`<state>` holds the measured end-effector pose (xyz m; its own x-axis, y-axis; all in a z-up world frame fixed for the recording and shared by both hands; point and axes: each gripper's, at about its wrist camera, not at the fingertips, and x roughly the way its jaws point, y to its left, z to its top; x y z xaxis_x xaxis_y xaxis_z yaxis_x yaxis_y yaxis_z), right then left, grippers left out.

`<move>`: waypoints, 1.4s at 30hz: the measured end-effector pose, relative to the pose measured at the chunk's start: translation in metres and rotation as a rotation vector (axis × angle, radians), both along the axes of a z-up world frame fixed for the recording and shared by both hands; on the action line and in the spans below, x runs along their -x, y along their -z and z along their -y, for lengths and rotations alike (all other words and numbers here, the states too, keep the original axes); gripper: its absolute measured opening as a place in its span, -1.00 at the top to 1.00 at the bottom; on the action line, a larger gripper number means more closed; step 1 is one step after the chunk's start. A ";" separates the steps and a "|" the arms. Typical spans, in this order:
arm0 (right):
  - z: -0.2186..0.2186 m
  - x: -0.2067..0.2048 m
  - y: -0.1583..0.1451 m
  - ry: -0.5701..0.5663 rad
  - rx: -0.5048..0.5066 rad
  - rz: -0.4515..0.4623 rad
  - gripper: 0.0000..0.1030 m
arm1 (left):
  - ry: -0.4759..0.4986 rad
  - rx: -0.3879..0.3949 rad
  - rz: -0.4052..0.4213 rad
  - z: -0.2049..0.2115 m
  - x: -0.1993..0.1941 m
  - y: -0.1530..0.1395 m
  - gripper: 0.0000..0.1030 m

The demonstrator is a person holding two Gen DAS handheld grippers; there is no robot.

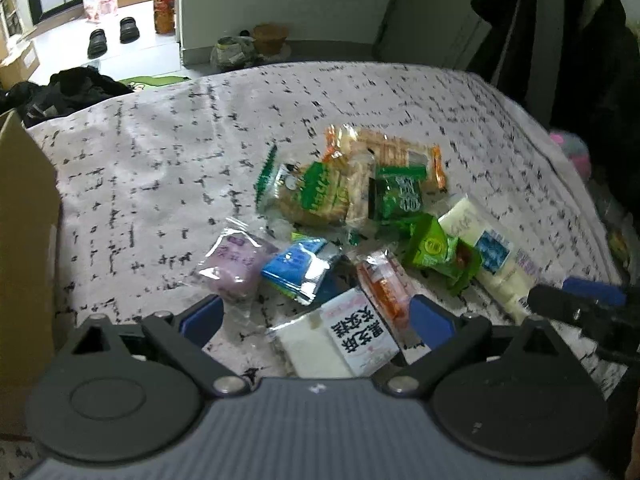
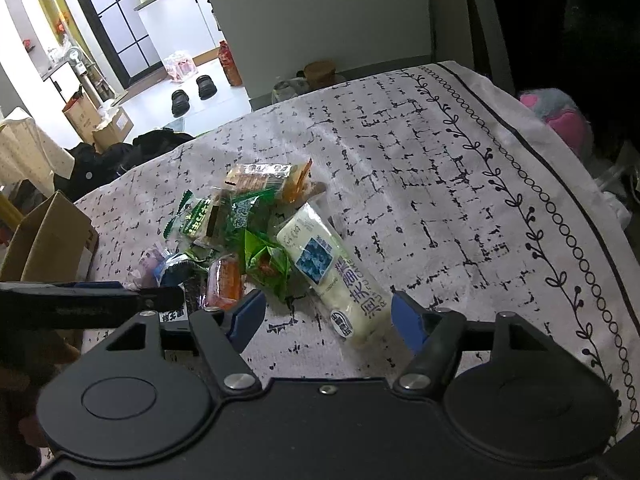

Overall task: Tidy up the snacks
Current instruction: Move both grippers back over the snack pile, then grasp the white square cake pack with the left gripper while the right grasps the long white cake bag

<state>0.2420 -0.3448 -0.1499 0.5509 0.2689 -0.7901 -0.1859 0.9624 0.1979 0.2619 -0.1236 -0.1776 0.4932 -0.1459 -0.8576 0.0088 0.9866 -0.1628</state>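
Observation:
A pile of wrapped snacks [image 1: 348,200] lies on a patterned cloth. My left gripper [image 1: 316,320] is open, its blue pads either side of a white packet with black characters [image 1: 352,336]. An orange packet [image 1: 384,288], a blue packet [image 1: 296,264] and a purple bun [image 1: 236,264] lie just ahead of it. My right gripper [image 2: 328,316] is open around the near end of a long white packet with a blue label [image 2: 332,268]. A green packet [image 2: 268,264] and the orange packet [image 2: 226,280] lie to its left.
A cardboard box [image 1: 24,240] stands at the left edge of the cloth; it also shows in the right wrist view [image 2: 48,236]. Black clothing [image 1: 68,92] lies beyond. A pink plush [image 2: 560,112] sits off the right side. The left gripper's arm [image 2: 80,304] crosses the right wrist view.

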 end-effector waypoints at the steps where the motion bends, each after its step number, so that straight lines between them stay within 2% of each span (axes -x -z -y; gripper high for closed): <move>1: 0.000 -0.001 0.001 0.001 0.003 -0.001 -0.34 | 0.005 -0.017 -0.006 0.003 0.000 0.003 -0.94; 4: -0.001 -0.004 0.006 0.002 0.017 -0.002 -0.34 | 0.010 -0.060 -0.025 0.005 0.002 0.010 -0.94; 12: -0.002 -0.008 0.012 0.004 0.040 0.020 -0.31 | -0.034 -0.092 -0.024 -0.008 0.014 0.010 -0.94; 15: 0.000 -0.015 0.016 0.012 0.045 0.024 -0.16 | -0.060 -0.094 -0.019 -0.015 0.017 0.008 -0.89; 18: 0.002 -0.020 0.021 0.019 0.038 0.006 0.09 | -0.066 -0.081 -0.020 -0.019 0.018 0.006 -0.78; 20: 0.001 -0.020 0.026 0.012 0.031 -0.030 0.33 | -0.059 -0.075 -0.017 -0.019 0.019 0.005 -0.72; 25: -0.002 -0.010 0.028 -0.008 0.018 -0.071 0.44 | -0.065 -0.056 -0.021 -0.021 0.018 0.004 -0.66; 31: -0.013 0.004 0.021 -0.017 0.030 -0.135 0.39 | -0.062 -0.054 -0.016 -0.014 0.012 0.003 -0.66; 34: -0.021 0.008 0.018 -0.042 0.054 -0.104 0.29 | -0.051 -0.093 -0.015 -0.008 0.010 0.008 -0.66; 37: -0.030 0.007 0.019 -0.052 0.098 -0.077 0.12 | -0.061 -0.093 -0.027 -0.010 0.011 0.013 -0.66; 42: -0.044 0.001 0.025 -0.047 0.152 -0.056 0.02 | -0.074 -0.081 -0.038 -0.016 0.015 0.016 -0.61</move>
<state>0.2406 -0.3013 -0.1751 0.4945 0.1677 -0.8529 -0.2237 0.9727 0.0616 0.2470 -0.1072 -0.1933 0.4667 -0.0400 -0.8835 -0.0694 0.9942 -0.0817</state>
